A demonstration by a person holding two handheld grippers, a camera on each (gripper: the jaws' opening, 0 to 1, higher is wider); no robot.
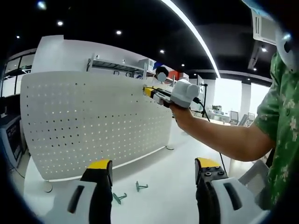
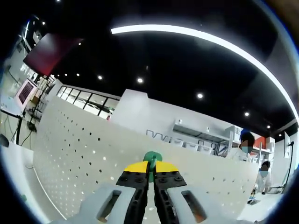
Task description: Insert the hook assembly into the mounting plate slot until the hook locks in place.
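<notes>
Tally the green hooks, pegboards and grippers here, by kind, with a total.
Green hooks: 3, two on the table, one in the right gripper
White pegboard: 1
Grippers: 2, left gripper and right gripper
Total: 6

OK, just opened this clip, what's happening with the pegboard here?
A person is working with a handheld gripper in each hand. The right gripper is shut on a green hook and held up against the upper edge of the white pegboard. The left gripper is open, empty, hanging low over the table, where two more green hooks lie.
</notes>
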